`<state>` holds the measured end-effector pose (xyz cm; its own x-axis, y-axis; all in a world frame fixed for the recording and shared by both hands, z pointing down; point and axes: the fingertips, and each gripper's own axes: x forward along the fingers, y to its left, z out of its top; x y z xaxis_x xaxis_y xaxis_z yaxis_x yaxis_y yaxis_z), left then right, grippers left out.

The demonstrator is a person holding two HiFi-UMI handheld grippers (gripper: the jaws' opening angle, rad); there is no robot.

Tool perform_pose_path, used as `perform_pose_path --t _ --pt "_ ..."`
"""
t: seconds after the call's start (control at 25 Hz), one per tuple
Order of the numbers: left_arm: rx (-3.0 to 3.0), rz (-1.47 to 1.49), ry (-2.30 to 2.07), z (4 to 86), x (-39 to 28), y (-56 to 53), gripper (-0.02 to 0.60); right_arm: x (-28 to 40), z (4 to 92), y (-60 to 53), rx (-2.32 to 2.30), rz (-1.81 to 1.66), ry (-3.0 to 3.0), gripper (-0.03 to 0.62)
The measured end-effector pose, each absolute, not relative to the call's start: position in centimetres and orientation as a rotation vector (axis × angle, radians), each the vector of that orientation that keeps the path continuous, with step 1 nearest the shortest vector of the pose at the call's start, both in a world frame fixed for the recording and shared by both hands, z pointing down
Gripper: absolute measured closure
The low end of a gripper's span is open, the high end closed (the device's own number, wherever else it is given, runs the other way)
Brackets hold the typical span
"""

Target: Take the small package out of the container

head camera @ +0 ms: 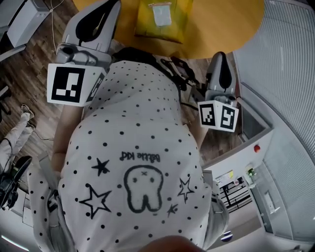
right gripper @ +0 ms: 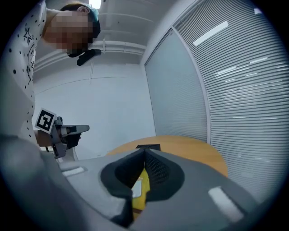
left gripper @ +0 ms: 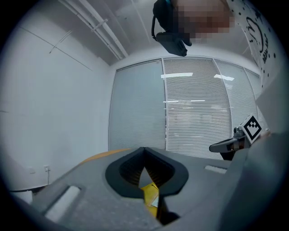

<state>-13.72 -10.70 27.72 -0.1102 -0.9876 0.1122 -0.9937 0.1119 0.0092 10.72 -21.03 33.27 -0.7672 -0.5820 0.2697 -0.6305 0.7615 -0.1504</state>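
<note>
A yellow container (head camera: 162, 22) lies on the round wooden table (head camera: 221, 24) at the top of the head view. On it rests a small clear package (head camera: 161, 14). My left gripper (head camera: 114, 4) hovers at the table's near left edge, jaws shut and empty. My right gripper (head camera: 220, 55) is held short of the table on the right, also shut and empty. In the left gripper view the jaw tips (left gripper: 144, 150) meet, and the yellow container (left gripper: 150, 195) shows through the gap below. The right gripper view shows the same: tips (right gripper: 145, 150) together, yellow container (right gripper: 139, 189) beyond.
A person's dotted white shirt (head camera: 133, 162) fills the middle of the head view. A slatted glass wall (head camera: 290, 74) runs along the right, with a white cabinet (head camera: 256, 133) below it. A wooden floor (head camera: 34, 64) and a desk lie to the left. A dark flat thing (right gripper: 148, 147) sits on the table.
</note>
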Motion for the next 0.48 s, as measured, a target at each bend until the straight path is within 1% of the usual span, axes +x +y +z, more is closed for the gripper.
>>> perform_pose_path --t 0.48 --pt "2.006 0.104 -2.302 27.75 -14.23 -10.26 0.574 9.97 32.72 -21.43 0.939 0.296 -2.771 0.589"
